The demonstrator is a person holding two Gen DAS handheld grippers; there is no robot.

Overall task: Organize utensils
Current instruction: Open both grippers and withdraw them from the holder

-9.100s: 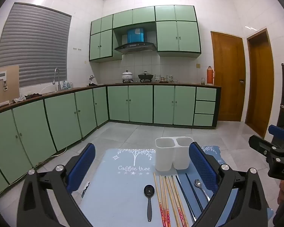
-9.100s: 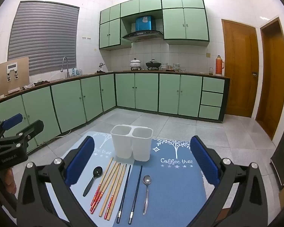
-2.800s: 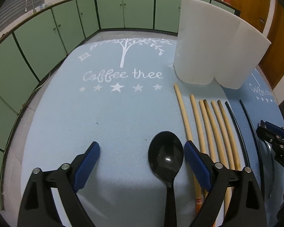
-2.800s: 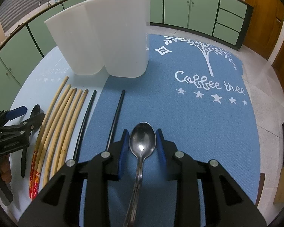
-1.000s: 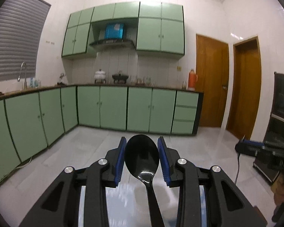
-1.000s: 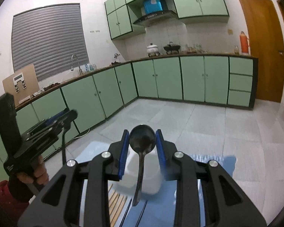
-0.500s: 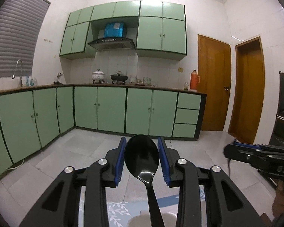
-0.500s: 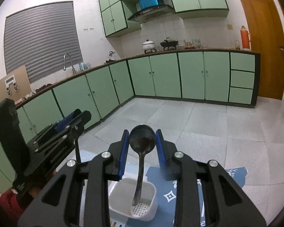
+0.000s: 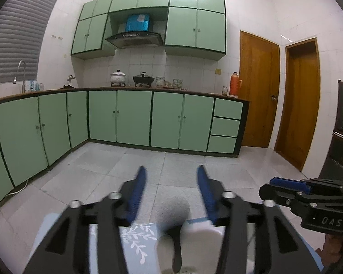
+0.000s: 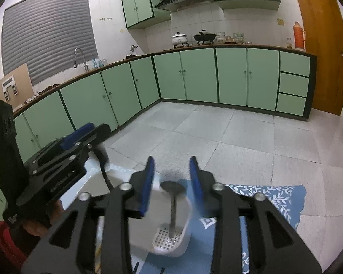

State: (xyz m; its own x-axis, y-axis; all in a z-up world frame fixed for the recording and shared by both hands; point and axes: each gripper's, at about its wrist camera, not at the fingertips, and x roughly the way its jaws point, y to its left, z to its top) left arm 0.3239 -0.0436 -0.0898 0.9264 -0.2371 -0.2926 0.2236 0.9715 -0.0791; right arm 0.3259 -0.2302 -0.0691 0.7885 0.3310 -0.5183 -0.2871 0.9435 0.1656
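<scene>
Both tongs have just been opening and grip nothing. Below the left tongs (image 9: 171, 190) the black spoon (image 9: 175, 214) drops blurred into the white holder (image 10: 171, 246); beneath the right tongs (image 10: 171, 175) the metal spoon (image 10: 172, 196) stands handle-down in its right compartment.

Green cabinets (image 9: 135, 118); blue leaf-print mat (image 10: 269, 196); white holder (image 10: 171, 242).

Both grippers, left (image 9: 171, 191) and right (image 10: 171, 175), jaws just parted.

Green cabinets (image 9: 135, 118), white tiled walls (image 9: 251, 11), grey tiled floor (image 10: 251, 141), wooden doors (image 9: 258, 91), shuttered window (image 10: 48, 34)
</scene>
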